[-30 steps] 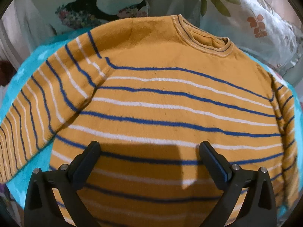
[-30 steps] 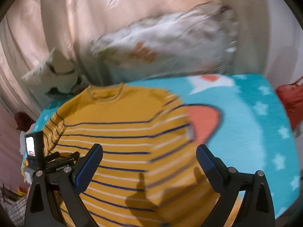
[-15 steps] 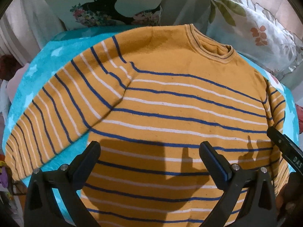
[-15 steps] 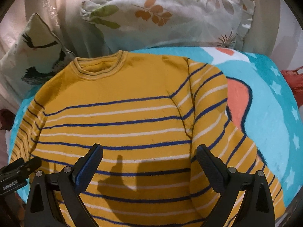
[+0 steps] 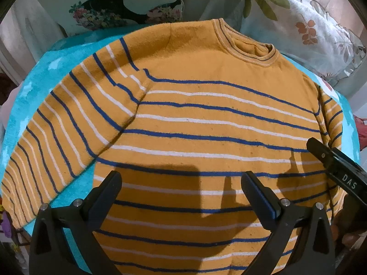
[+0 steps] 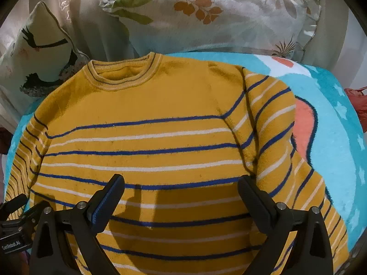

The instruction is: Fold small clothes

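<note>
A mustard-yellow sweater (image 5: 195,119) with blue and white stripes lies flat, front up, on a turquoise blanket (image 5: 57,57); it also shows in the right wrist view (image 6: 149,123). Its collar (image 5: 243,45) points away from me. One sleeve (image 5: 57,142) spreads out to the left, the other sleeve (image 6: 282,137) lies along the right side. My left gripper (image 5: 181,183) is open and empty above the lower body of the sweater. My right gripper (image 6: 181,185) is open and empty above the sweater's lower body, and its side shows in the left wrist view (image 5: 337,169).
A leaf-print pillow (image 6: 218,16) and a bird-print cushion (image 6: 39,52) stand against the wall behind the collar. The blanket (image 6: 332,126) has an orange and white pattern to the right. A red item (image 6: 357,105) lies off the right edge.
Both grippers have pulled back and steadied over the sweater; the right wrist view swung left from the blanket onto the sweater. The right gripper came into the left wrist view. Jaws stayed open.
</note>
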